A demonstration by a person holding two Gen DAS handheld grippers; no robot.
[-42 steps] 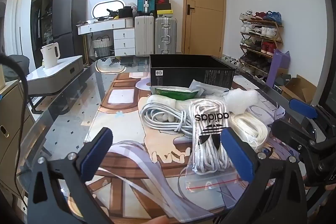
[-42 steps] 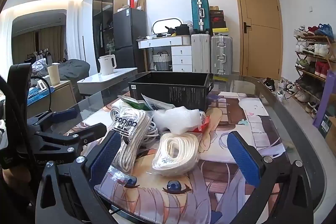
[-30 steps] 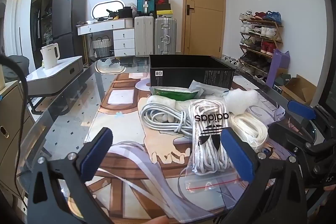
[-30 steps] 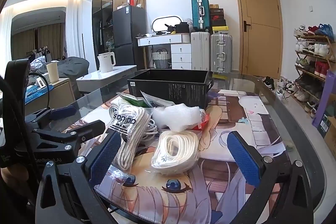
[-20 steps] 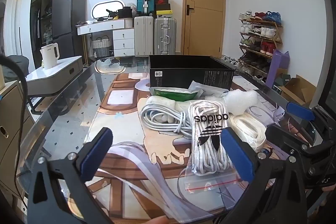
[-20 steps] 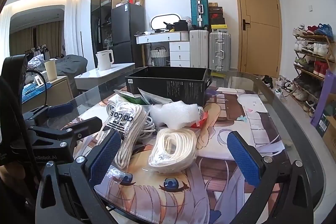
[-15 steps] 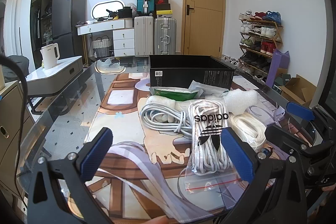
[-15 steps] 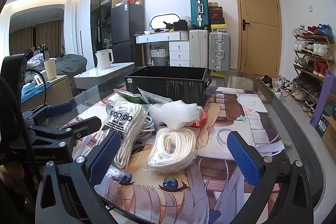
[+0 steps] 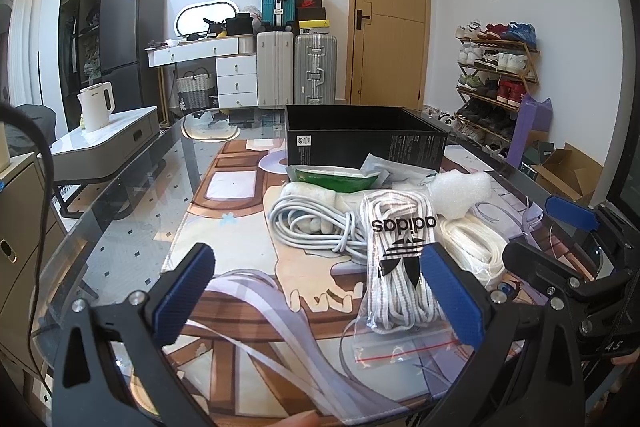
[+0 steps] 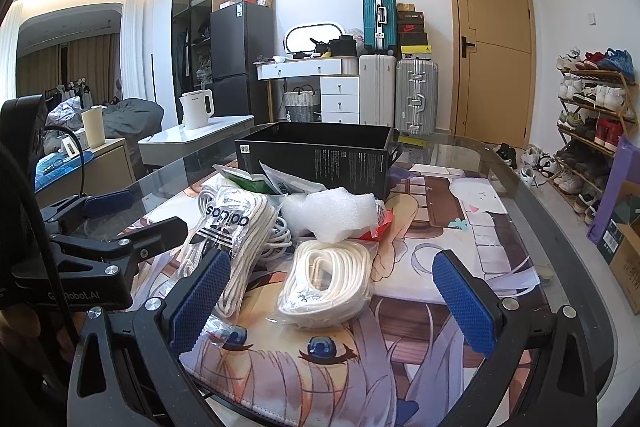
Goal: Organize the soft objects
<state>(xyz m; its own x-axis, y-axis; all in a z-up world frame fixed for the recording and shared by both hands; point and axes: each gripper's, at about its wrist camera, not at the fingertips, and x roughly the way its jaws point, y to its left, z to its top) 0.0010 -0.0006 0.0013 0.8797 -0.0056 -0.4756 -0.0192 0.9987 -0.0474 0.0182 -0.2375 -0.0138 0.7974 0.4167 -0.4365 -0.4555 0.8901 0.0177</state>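
A pile of soft items lies on the glass table in front of an open black box (image 9: 366, 141) (image 10: 316, 157). An adidas bag of white laces (image 9: 398, 267) (image 10: 234, 231) lies beside a coiled grey-white cable (image 9: 310, 227), a bagged cream cord coil (image 10: 330, 283) (image 9: 474, 247), a lump of white foam wrap (image 10: 332, 213) (image 9: 460, 189) and a green packet (image 9: 334, 179). My left gripper (image 9: 320, 301) is open, low over the table's near edge, its right pad beside the adidas bag. My right gripper (image 10: 332, 301) is open, with the cream coil between its pads.
A cartoon-print mat (image 10: 460, 251) covers the glass table (image 9: 120, 211). A low white cabinet with a kettle (image 9: 96, 105) stands to the left. Suitcases (image 10: 398, 95), a fridge, a door and a shoe rack (image 10: 592, 115) line the room behind.
The right gripper has crept slightly forward and left toward the pile. The left gripper has hardly moved. Both stay open.
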